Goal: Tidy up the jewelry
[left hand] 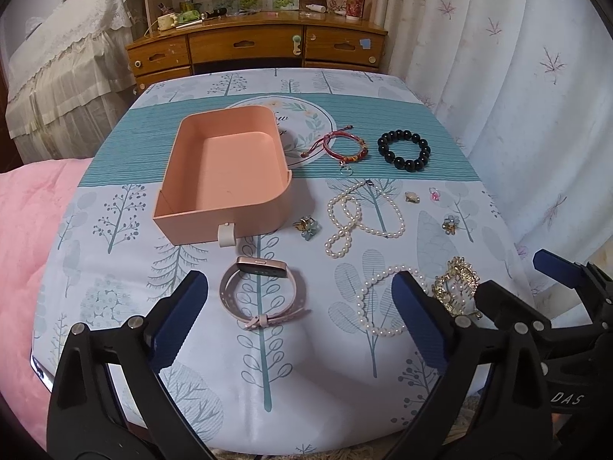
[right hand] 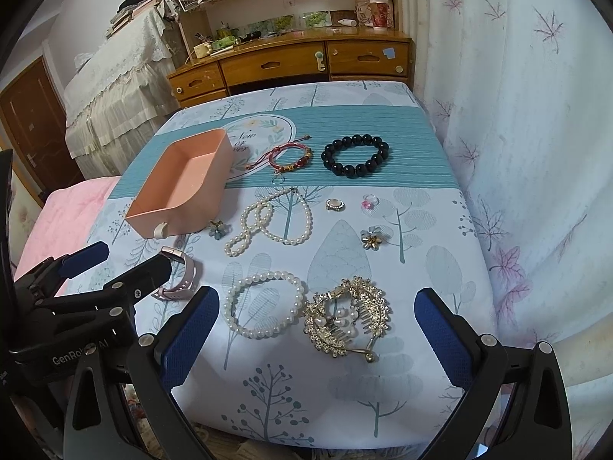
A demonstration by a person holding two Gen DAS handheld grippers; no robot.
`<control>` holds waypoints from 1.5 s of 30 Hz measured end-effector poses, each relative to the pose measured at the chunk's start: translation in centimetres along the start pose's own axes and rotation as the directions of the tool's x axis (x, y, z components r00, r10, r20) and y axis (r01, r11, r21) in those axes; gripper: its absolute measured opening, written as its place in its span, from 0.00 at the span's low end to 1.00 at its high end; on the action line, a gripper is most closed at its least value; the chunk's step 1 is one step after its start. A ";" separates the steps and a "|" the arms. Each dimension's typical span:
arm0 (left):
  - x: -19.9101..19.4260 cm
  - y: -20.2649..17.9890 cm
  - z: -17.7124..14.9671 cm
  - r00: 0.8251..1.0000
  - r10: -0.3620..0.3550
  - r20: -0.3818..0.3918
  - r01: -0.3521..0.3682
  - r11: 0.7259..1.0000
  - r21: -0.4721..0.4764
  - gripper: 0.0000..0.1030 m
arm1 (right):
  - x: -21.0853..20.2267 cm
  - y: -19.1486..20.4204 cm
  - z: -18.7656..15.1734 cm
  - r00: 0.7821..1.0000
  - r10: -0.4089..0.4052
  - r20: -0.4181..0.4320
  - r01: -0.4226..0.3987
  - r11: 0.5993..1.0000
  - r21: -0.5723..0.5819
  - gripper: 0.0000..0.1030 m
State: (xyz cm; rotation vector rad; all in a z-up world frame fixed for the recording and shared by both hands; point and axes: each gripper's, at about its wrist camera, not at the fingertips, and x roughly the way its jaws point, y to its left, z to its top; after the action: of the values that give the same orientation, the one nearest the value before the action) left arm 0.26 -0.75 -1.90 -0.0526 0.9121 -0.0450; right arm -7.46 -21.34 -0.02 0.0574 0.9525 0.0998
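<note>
Lying empty, pink tray [left hand: 226,176], jewelry scattered beside it

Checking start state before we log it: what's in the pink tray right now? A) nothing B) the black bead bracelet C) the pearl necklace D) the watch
A: the pink tray shows only its bare floor, while the black bead bracelet, pearl necklace and watch all lie on the tablecloth outside it.
</note>
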 end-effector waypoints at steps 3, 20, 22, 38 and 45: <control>0.0 -0.1 0.0 1.000 -0.005 0.001 0.005 1.000 0.001 0.93 | 0.0 -0.1 -0.1 1.000 -0.004 -0.003 0.004 1.000 0.001 1.00; 0.5 -0.1 -0.1 1.000 -0.001 -0.022 0.001 1.000 0.015 0.93 | 0.4 -0.2 -0.3 1.000 0.009 -0.017 -0.009 1.000 0.008 1.00; 0.6 -0.3 -0.1 1.000 -0.001 -0.024 0.002 1.000 0.017 0.93 | 0.4 -0.3 -0.3 1.000 0.012 -0.017 -0.012 1.000 0.009 1.00; 1.1 -0.8 -0.1 0.999 0.015 -0.047 -0.013 1.000 0.022 0.93 | 0.1 0.1 -0.2 1.000 -0.007 -0.010 0.007 0.997 -0.073 1.00; 0.5 -0.6 0.8 0.999 0.028 -0.036 -0.026 0.999 0.044 0.93 | -1.3 -1.0 0.1 1.000 -0.010 0.021 0.011 0.996 -0.094 1.00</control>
State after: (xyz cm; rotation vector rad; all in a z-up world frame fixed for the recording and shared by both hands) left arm 1.18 -1.35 -1.75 0.0011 0.9479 -0.0407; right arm -8.03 -22.43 1.00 -0.0330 0.9266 0.1338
